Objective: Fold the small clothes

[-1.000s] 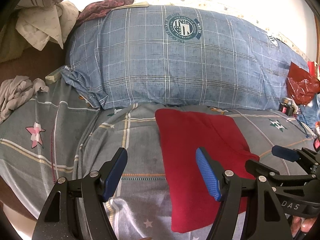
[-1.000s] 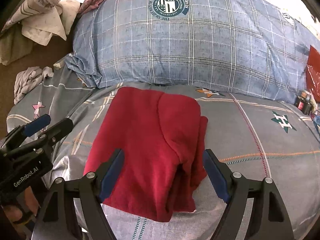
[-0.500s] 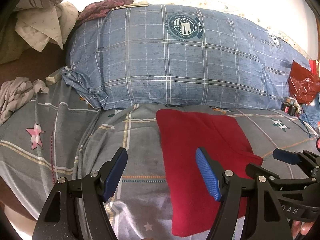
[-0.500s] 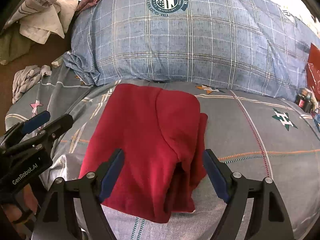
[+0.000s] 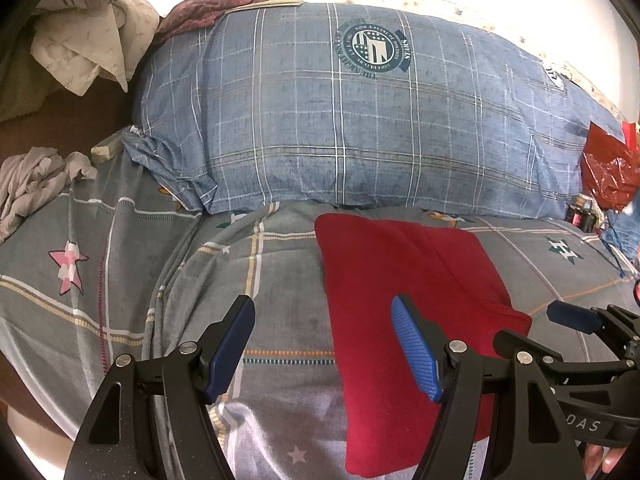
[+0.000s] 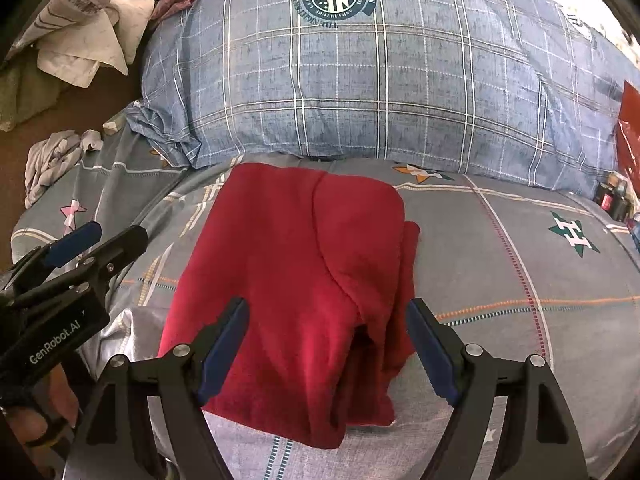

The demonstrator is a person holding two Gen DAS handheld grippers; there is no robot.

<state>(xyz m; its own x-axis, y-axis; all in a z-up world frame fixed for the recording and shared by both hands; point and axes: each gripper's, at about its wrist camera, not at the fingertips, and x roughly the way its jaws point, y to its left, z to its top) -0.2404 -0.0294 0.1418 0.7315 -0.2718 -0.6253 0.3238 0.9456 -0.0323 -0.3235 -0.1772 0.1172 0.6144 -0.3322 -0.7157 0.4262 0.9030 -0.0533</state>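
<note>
The folded red garment is lying on the grey star-print bedcover, just in front of the blue plaid pillow. The right gripper is hovering over the garment's near edge with fingers spread, gripping nothing. The left gripper is hanging over the garment's left edge, fingers likewise spread and empty

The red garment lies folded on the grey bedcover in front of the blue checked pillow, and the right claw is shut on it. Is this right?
Not quite: the right claw is open, holding nothing, as the right wrist view shows. The red garment does lie folded on the grey bedcover, before the blue checked pillow.
</note>
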